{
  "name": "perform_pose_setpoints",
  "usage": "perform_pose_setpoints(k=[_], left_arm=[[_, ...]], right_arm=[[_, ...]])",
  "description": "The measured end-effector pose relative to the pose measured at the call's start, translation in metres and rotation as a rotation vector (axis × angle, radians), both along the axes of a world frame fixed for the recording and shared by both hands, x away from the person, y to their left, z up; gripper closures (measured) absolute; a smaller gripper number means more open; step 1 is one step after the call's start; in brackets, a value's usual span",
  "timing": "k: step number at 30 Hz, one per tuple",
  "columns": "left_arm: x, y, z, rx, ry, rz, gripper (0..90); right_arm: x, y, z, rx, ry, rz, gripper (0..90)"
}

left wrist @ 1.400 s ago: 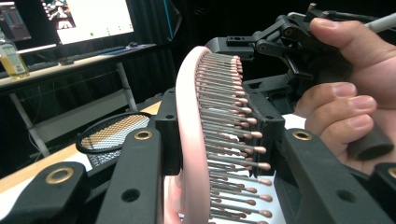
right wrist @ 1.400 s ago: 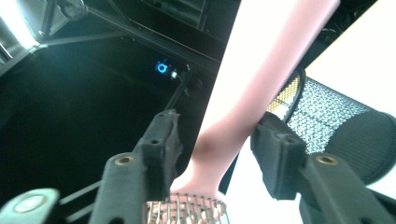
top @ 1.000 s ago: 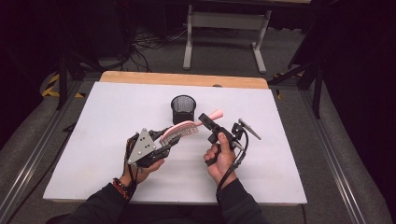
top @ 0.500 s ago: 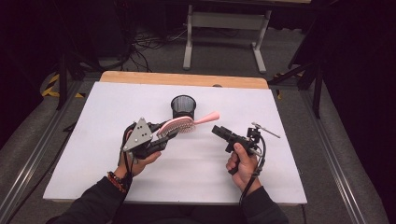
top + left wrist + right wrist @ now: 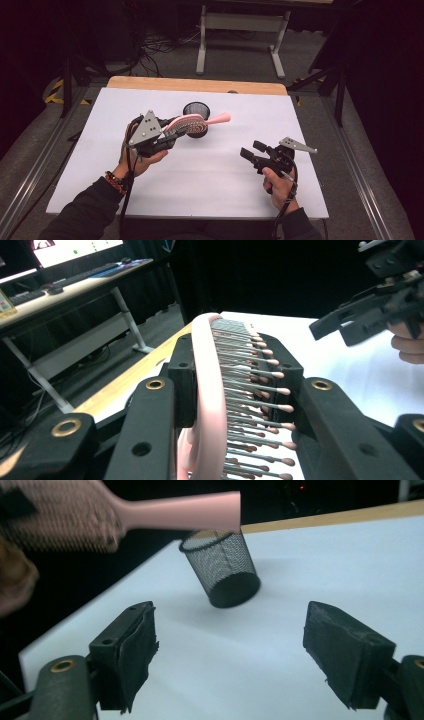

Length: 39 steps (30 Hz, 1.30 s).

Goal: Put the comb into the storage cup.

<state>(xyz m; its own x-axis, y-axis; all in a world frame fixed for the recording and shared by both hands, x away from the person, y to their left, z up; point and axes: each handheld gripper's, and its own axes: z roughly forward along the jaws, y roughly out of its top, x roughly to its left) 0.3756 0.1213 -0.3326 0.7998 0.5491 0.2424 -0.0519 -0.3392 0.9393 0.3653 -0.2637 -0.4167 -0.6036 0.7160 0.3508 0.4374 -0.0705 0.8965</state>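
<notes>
We hold the pink plastic bristle hairbrush [image 5: 186,124] clamped by its head in our left gripper [image 5: 172,134], above the white table [image 5: 210,185] and over the black mesh cup [image 5: 196,109]. Our right gripper [image 5: 250,150] stands apart, its jaws just opened further, nothing between them.

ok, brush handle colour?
Pink. The brush handle shows best in the right gripper view.

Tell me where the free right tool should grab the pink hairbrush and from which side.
Probably the bare handle: it sticks out free toward the right tool, whose jaws stand open with nothing between them. The left tool clamps the bristled head, so come from the handle end.
</notes>
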Motion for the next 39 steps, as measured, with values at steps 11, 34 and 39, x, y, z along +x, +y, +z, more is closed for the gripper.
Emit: perform_pose_setpoints(k=[11,34,39], left_arm=[[0.001,0.001,0.040,0.068,-0.058,0.002,65.2],[0.034,0.020,0.057,0.194,-0.006,0.059,65.2],[0.040,0.019,0.053,0.237,0.023,0.057,65.2]], right_arm=[[-0.011,0.000,-0.015,-0.219,-0.013,-0.006,22.0],[-0.005,0.002,-0.028,-0.244,0.027,0.019,21.3],[-0.006,0.002,-0.028,-0.247,0.030,0.021,21.3]])
